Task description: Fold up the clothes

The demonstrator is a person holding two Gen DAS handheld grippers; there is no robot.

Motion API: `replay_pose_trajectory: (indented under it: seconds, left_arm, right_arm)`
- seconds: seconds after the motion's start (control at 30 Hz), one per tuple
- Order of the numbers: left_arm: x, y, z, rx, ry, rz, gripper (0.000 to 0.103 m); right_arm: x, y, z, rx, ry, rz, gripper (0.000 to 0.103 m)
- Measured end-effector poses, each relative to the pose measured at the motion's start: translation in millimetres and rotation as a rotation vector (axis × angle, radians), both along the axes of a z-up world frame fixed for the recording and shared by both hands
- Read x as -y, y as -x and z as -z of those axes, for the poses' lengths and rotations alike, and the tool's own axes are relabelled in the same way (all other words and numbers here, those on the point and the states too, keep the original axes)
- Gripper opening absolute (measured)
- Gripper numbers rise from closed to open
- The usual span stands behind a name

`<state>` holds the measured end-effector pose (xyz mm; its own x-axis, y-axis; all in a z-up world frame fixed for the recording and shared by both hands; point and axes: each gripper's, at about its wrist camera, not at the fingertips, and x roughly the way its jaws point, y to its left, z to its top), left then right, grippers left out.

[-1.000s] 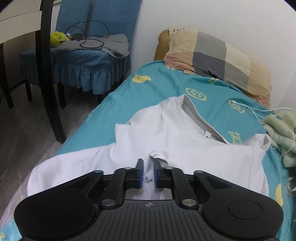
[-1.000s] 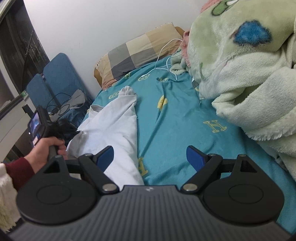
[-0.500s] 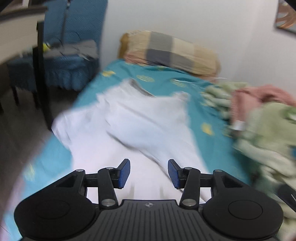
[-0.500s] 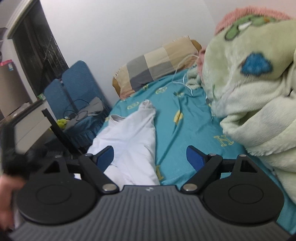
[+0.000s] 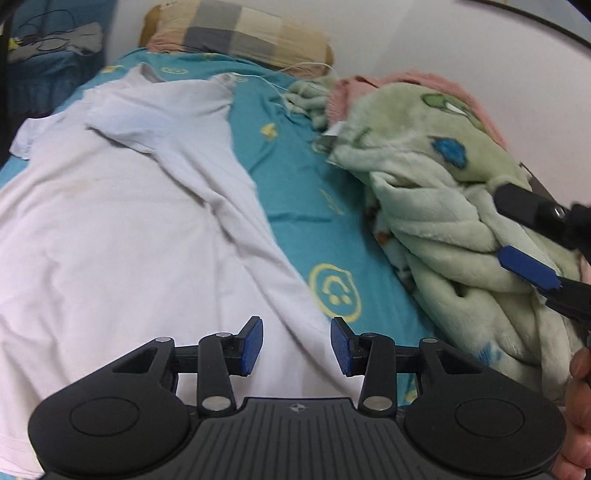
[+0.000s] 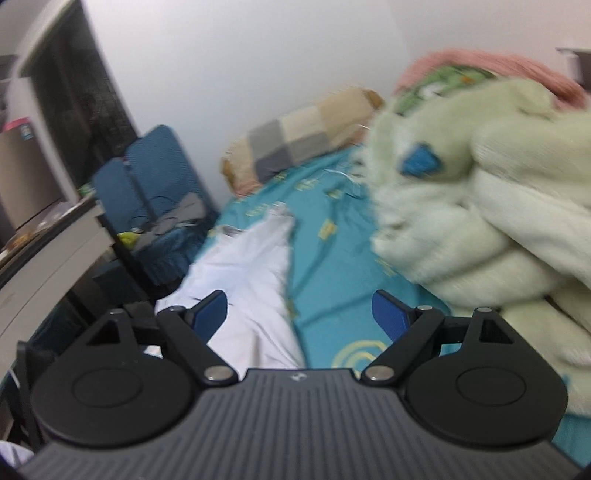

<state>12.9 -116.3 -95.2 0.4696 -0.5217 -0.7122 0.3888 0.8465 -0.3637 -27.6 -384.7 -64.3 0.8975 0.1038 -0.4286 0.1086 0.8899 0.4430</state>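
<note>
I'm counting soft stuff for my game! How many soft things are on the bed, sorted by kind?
Shirts: 1, the white shirt
Pillows: 1, the checked pillow
Blankets: 2, the green blanket and the pink blanket under it
Total: 4

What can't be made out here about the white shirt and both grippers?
- White shirt hem: left wrist view, hidden under the left gripper body and cut off by the frame edge.
- Shirt detail: right wrist view, motion-blurred.
- Right gripper: only partly visible at the left view's right edge.
</note>
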Motion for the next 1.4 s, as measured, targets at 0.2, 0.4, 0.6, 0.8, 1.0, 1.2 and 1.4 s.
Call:
replay_pose_trajectory:
  seconds: [0.2, 0.4, 0.6, 0.8, 1.0, 1.2, 1.4]
  left_arm:
    - [35, -7, 33, -0.053, 0.030, 0.032, 0.042]
    - [37, -21, 52, -0.120, -0.017, 0.043, 0.004]
    - [-19, -27, 12, -0.222, 0.152, 0.023, 0.003]
    - [-98, -32, -8, -0.321, 0.177, -0.071, 0.003]
    - [-129, -41, 37, -0.436, 0.013, -0.199, 0.003]
    - [-129, -50, 16, -0.363, 0.061, -0.201, 0.011]
    - [-119, -101, -11, -0.266, 0.122, -0.283, 0.037]
  right_arm:
    - [8, -17, 14, -0.022, -0.042, 0.005, 0.087]
    - [6, -30, 25, -0.072, -0.056, -0.022, 0.087]
    - [4, -30, 26, -0.076, -0.060, -0.036, 0.087]
    - [-2, -35, 28, -0.098, -0.049, -0.058, 0.087]
    - [-16, -40, 32, -0.152, -0.014, -0.098, 0.087]
    - [-39, -42, 34, -0.206, 0.040, -0.177, 0.087]
    - [-80, -44, 32, -0.185, 0.090, -0.377, 0.084]
